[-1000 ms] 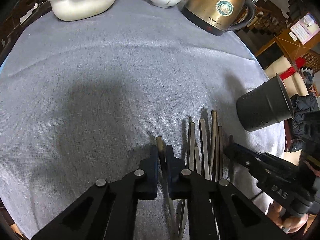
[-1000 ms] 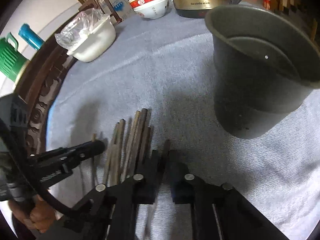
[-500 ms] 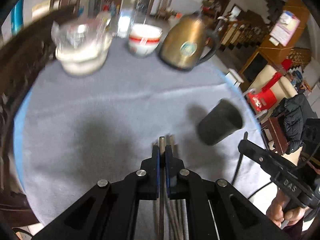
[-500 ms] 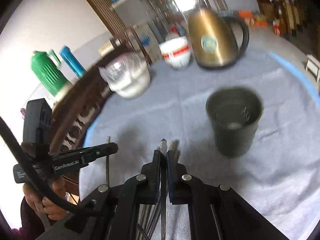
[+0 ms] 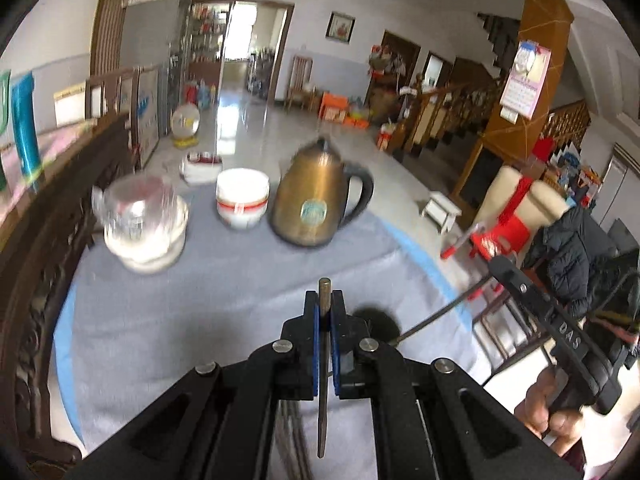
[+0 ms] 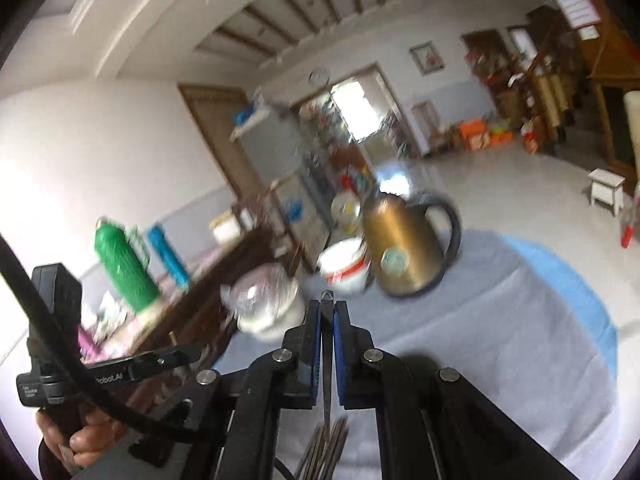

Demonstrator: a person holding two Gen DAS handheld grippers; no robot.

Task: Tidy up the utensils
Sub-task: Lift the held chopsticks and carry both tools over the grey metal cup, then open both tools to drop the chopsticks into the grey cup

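Closest in, a single chopstick [image 5: 323, 364] is pinched between the closed fingers of the left gripper [image 5: 325, 304], its top end poking out past the tips and the rest hanging below. Same deal on the right gripper [image 6: 327, 312]: fingers clamped shut on another chopstick [image 6: 327, 376], seen edge-on. Just under both, the remaining chopsticks [image 6: 325, 450] can be made out lying in a bundle on the grey tabletop [image 5: 192, 320], so only these two are picked up and the rest is left to sort.

A bit further out, a dark round shape right behind the left fingers is probably the holder the chopsticks belong in, but it's too hidden to call. Nothing can be seen dropped in yet, so the job looks barely started.

At the far edge of the cloth, a covered white dish [image 5: 144, 232], a red-banded bowl [image 5: 242, 202] and a brass-coloured kettle [image 5: 316, 204] are lined up, untouched.
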